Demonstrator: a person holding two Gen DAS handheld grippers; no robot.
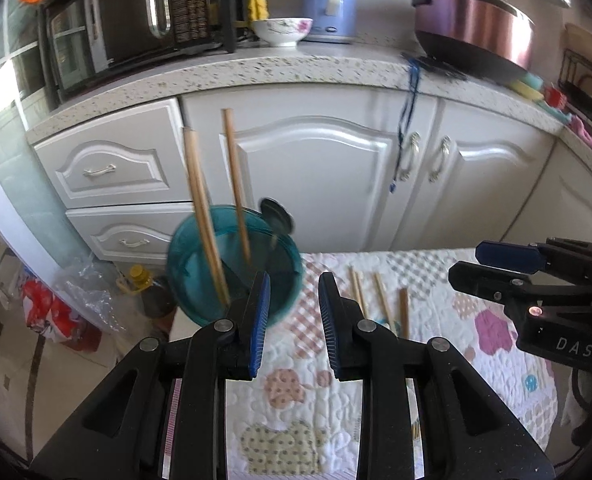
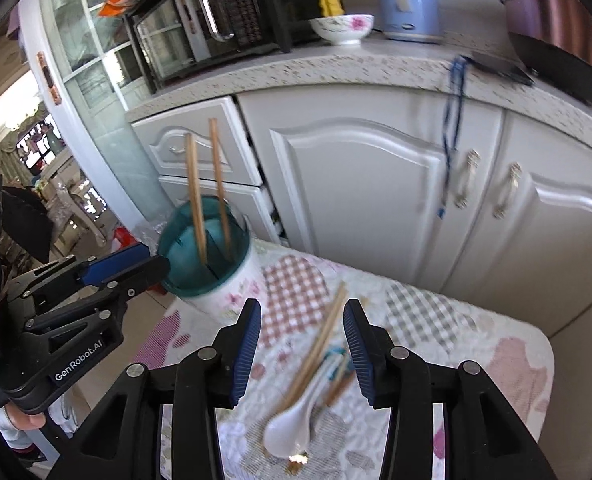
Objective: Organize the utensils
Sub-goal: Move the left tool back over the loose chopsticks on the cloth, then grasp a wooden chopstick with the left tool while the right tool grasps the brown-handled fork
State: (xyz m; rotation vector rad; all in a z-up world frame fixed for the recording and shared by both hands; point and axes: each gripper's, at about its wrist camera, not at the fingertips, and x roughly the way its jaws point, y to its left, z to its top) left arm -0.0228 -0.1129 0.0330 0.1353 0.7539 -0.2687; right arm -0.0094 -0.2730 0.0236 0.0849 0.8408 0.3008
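A teal-rimmed white utensil holder [image 1: 199, 280] stands at the table's left corner, also in the right wrist view [image 2: 231, 280]. Two wooden chopsticks [image 1: 199, 208] and a dark spoon [image 1: 275, 216] stand in it. My left gripper [image 1: 293, 328] is open and empty, just right of the holder. My right gripper [image 2: 302, 344] is open and empty above loose chopsticks [image 2: 320, 344] and a white ceramic spoon [image 2: 291, 424] on the patchwork cloth. Those loose chopsticks also lie ahead of the left gripper [image 1: 382, 300].
White kitchen cabinets [image 1: 328, 168] stand close behind the table. On the counter are a microwave [image 1: 127, 28], a floral bowl [image 1: 281, 30], a blue kettle [image 1: 330, 0] and a purple cooker [image 1: 476, 28]. Bags and a bottle [image 1: 147, 292] sit on the floor left.
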